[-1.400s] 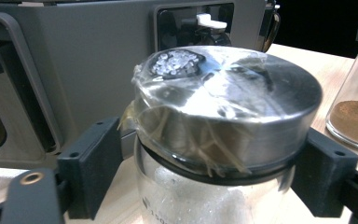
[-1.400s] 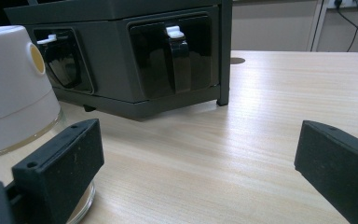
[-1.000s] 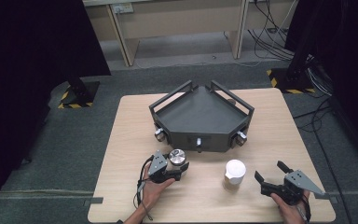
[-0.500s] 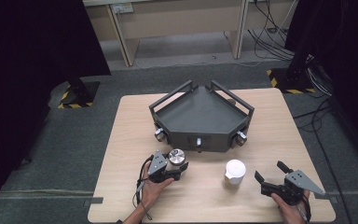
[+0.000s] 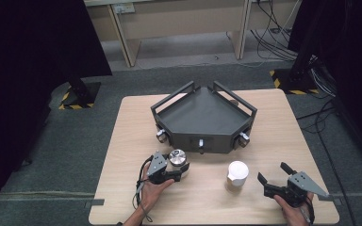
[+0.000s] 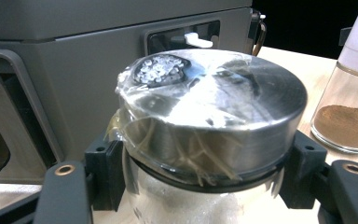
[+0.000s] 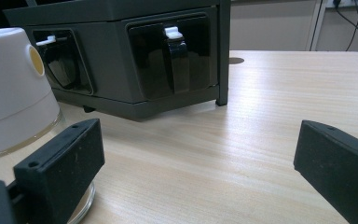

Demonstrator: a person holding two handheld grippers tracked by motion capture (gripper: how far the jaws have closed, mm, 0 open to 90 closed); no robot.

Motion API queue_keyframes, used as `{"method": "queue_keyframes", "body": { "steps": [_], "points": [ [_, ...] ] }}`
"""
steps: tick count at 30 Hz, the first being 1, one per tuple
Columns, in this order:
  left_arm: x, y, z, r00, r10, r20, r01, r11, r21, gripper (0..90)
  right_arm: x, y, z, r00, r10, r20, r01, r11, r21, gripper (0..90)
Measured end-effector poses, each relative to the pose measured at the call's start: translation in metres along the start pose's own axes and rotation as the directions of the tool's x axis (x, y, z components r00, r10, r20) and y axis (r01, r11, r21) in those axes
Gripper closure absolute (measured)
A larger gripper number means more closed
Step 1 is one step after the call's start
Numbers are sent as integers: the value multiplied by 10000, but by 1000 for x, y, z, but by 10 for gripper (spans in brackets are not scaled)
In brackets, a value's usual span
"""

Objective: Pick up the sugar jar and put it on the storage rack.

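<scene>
Tongs in the left hand (image 5: pixel 178 172) clamp a glass jar (image 6: pixel 205 135) just under its steel lid, near the tabletop's (image 5: pixel 122 155) front edge. Right tongs (image 5: pixel 274 175) rest wide apart, gripping nothing, beside a white-capped spice jar (image 5: pixel 237 176). Beyond both stands a dark grey rack (image 5: pixel 202 117).

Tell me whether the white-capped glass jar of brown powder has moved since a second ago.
No. The white-capped glass jar stands at the same spot before the dark grey rack.
</scene>
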State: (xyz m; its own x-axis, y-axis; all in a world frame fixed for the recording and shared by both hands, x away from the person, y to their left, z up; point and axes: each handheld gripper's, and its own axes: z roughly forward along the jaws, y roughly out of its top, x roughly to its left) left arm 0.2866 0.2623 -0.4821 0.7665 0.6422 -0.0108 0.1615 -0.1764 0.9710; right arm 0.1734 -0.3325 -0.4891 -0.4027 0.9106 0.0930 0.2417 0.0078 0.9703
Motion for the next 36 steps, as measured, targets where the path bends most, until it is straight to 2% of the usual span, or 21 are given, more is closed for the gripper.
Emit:
{"method": "queue_keyframes", "body": {
  "steps": [10, 15, 20, 36],
  "points": [
    [0, 4, -2, 10000, 12, 98, -12, 10000, 35, 311, 0, 0, 0, 10000, -43, 8, 43, 10000, 8, 19],
    [2, 4, -3, 9994, -294, 186, 295, 9996, -23, 311, 1, 0, 0, 10000, -63, 5, 63, 10000, 14, 19],
    [2, 6, -4, 9993, -349, 100, 349, 9994, 26, 311, 1, 0, 0, 10000, -60, 21, 60, 10000, 23, 19],
    [2, 13, -7, 9991, -381, 209, 380, 9993, 64, 311, 1, 0, 1, 10000, -79, 56, 79, 10000, 33, 19]
  ]
}}
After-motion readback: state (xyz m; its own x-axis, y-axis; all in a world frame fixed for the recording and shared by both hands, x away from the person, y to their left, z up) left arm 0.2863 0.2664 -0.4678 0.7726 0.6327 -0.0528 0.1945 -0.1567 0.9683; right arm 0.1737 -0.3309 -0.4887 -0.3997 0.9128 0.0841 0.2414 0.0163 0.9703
